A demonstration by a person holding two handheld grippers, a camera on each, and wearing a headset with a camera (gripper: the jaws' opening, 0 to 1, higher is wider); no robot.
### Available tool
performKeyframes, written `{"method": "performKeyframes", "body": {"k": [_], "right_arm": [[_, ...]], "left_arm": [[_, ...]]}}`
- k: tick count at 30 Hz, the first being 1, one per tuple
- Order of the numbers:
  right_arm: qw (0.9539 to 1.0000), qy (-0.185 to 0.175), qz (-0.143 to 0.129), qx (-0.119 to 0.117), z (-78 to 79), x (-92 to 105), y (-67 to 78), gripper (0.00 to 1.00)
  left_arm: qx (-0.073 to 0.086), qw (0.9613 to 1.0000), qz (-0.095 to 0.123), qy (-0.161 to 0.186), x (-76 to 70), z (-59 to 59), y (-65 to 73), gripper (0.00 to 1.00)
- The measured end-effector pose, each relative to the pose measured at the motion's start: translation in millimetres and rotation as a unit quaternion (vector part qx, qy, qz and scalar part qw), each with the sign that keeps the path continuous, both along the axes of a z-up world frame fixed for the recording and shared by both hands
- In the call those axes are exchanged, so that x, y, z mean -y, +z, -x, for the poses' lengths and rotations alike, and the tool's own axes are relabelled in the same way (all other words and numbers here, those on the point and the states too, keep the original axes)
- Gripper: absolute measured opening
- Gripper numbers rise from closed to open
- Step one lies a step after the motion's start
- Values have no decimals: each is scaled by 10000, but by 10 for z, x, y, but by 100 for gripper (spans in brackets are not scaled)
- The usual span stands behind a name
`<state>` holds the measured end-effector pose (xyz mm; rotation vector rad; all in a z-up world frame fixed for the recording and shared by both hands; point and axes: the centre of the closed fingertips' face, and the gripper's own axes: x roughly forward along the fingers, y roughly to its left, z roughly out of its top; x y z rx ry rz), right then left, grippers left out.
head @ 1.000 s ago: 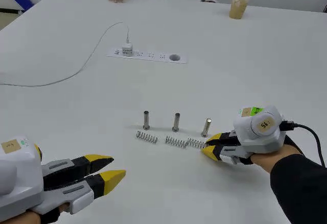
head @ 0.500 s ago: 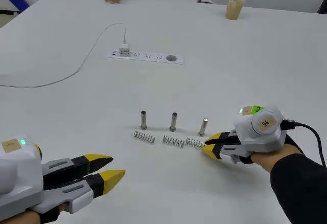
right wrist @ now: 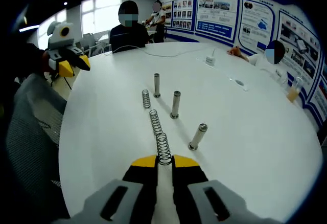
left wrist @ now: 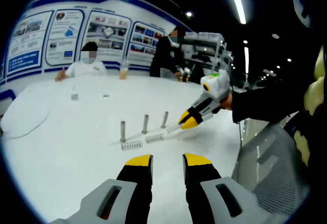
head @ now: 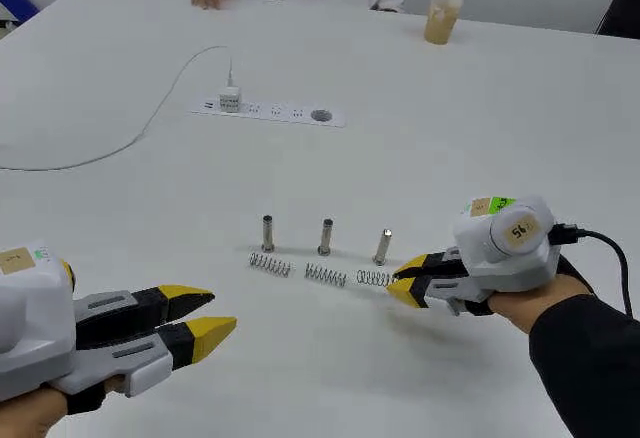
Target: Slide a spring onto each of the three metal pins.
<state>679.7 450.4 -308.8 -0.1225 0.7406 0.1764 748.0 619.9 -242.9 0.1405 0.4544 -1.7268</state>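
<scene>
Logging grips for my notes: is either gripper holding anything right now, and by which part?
The right gripper appears to pinch the nearest spring by its near end; the left gripper is open, holding nothing.

My left tongs (head: pixel 205 323) hover low at the near left, jaws parted with a clear gap (yellow tips pointing right and a little away from me). My right tongs (head: pixel 395 280), at the end of my dark-sleeved arm (head: pixel 590 353), point left, jaws drawn nearly together, seemingly nipping the end of a spring (head: pixel 374 278).
</scene>
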Motion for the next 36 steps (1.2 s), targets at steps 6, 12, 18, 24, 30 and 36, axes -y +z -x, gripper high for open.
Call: {"method": "performKeyframes", "body": {"k": [6, 12, 18, 24, 30, 36], "right_arm": [[10000, 73, 19, -31, -6, -91, 138, 11], [9999, 139, -5, -93, -6, -202, 239, 11], [9996, 264, -13, -126, -13, -327, 349, 11], [9988, 435, -15, -220, -23, -449, 439, 11], [9970, 693, -19, -350, -24, -606, 464, 11], [9947, 916, -81, -460, -26, -753, 496, 11]], "left_arm": [[135, 9994, -88, -312, 23, 18, 33, 24], [264, 9981, -91, -557, 97, 18, 76, 24], [351, 9967, -21, -734, 237, 70, 98, 24], [617, 9928, -34, -1026, 396, 178, 38, 24], [765, 9878, -111, -1353, 534, 322, -58, 24], [1097, 9788, -241, -1713, 608, 451, -189, 24]]}}
